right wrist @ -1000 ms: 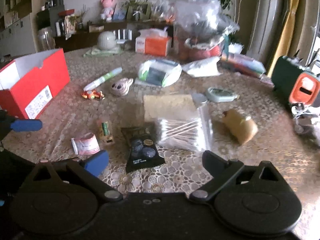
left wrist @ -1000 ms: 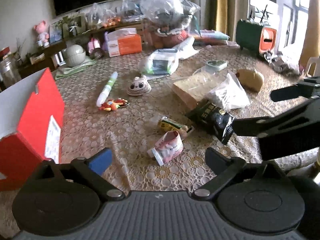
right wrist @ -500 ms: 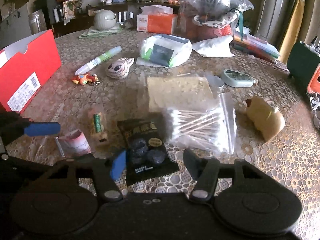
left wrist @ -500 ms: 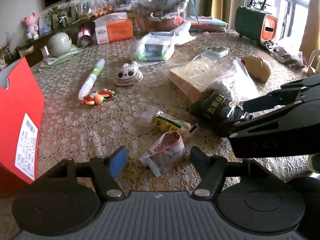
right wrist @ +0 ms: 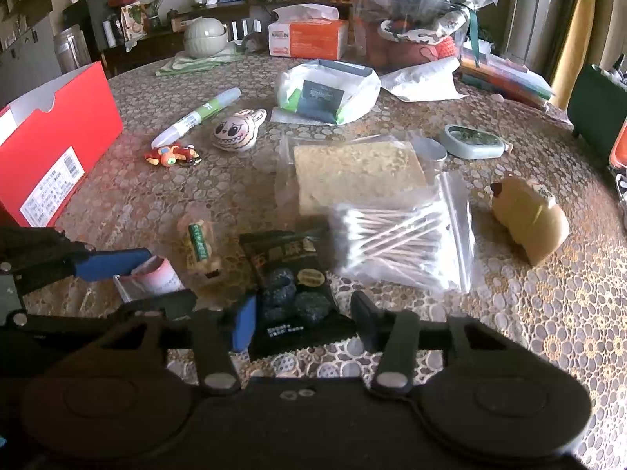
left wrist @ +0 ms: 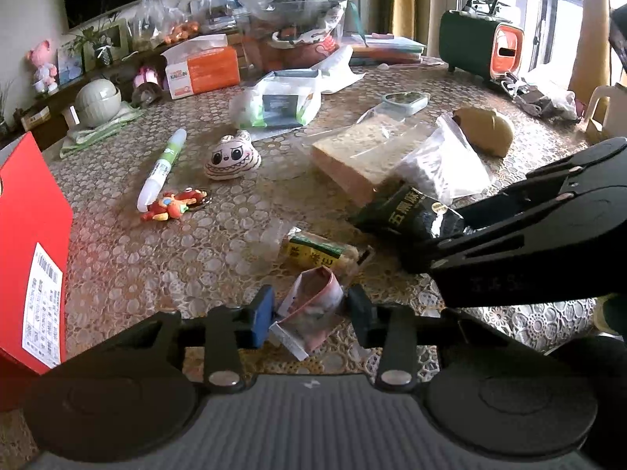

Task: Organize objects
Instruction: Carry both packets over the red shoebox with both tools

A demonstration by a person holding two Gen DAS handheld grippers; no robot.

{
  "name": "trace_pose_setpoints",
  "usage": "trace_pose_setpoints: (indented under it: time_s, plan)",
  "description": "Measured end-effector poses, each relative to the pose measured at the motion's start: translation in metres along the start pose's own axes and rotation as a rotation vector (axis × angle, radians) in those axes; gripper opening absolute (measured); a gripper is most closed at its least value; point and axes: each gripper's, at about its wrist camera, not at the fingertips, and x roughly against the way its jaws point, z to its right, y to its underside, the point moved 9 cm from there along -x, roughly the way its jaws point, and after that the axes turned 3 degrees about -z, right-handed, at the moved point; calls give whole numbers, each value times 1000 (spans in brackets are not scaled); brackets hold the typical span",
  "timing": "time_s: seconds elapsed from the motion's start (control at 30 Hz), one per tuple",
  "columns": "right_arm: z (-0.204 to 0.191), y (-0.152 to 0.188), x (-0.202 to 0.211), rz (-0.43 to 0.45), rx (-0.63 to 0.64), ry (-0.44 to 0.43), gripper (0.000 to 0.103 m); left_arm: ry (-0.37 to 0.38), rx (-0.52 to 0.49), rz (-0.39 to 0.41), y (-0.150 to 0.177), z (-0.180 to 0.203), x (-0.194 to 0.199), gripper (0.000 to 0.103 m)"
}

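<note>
On the lace tablecloth lies a small pink-and-white packet (left wrist: 313, 297). My left gripper (left wrist: 309, 315) straddles it; its jaws are closing, and the blue and black pads touch the packet's sides. The right wrist view shows the same packet (right wrist: 160, 278) between the left gripper's (right wrist: 164, 280) fingers. A black snack packet (right wrist: 292, 274) lies flat to the right of it. My right gripper (right wrist: 303, 321) is closing on the packet's near end, with a pad at each edge. From the left wrist view the right gripper (left wrist: 435, 239) reaches in from the right over that black packet (left wrist: 407, 215).
An open red box (right wrist: 58, 145) stands at the left. A green-labelled snack (left wrist: 317, 250) lies between the two packets. Beyond them are a bag of cotton swabs (right wrist: 399, 243), a bagged tan slab (right wrist: 356, 172), a pen (left wrist: 162, 166), a plush face (left wrist: 233, 156) and a tan figure (right wrist: 529, 223).
Both grippers came forward and down over the table. Their jaws went from wide apart to narrow, the left around the pink packet, the right around the black one.
</note>
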Motion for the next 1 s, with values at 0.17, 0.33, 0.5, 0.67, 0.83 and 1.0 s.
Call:
trace_pose_setpoints:
  time_s: [0.17,0.33,0.5,0.67,0.83,1.0]
  plan:
    - [0,2,7,2,-18,-6,48,-5,29,-3,2,-7,4,39]
    - [-1,4,18,14,-20,-9,48,2,56,5,1,-12,12,39]
    - [-6,0,34,36,-14,-8,48,7,97,19,-3,-19,27,39]
    - [-16,-8,50,46,-9,-7,48,5,141,45,-10,-29,50,39]
    - [-30,-18,67,50,-24,-40,48,9,178,77,-17,-41,77,39]
    - [-57,-36,89,84,22,-78,48,-14,215,111,-27,-59,107,39]
